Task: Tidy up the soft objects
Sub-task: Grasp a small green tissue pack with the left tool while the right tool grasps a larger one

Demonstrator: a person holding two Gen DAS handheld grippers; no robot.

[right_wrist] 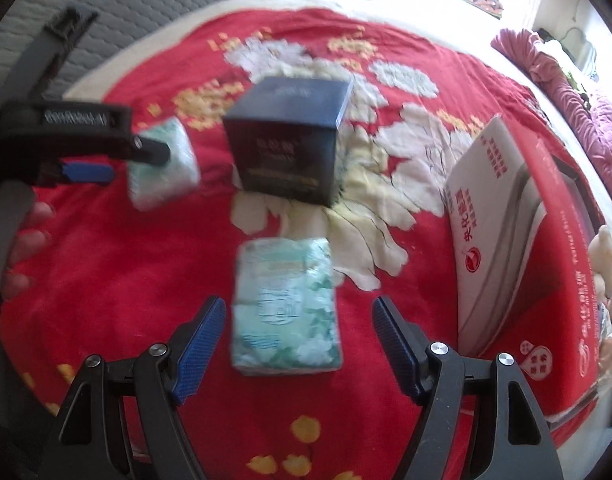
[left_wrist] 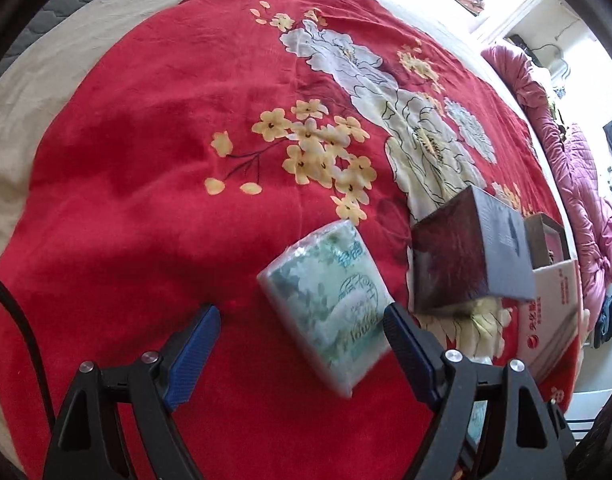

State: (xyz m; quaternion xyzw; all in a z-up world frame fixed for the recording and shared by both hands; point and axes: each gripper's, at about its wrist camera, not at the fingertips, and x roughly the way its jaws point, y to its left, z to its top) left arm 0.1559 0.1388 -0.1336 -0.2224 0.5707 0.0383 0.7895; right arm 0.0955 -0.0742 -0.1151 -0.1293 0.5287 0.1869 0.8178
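On the bed's red blanket (left_wrist: pixel 146 160) both tissue packs still lie loose, one (left_wrist: pixel 326 304) between the open left gripper (left_wrist: pixel 302 340), one (right_wrist: pixel 286 308) between the open right gripper (right_wrist: pixel 298 340), so nothing seems yet moved to the carton (right_wrist: pixel 502 232).

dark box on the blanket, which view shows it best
The right wrist view: the dark box stands near the middle, top and front face both visible, though blurred. The left wrist view shows it sharper but off to the right and at an angle.
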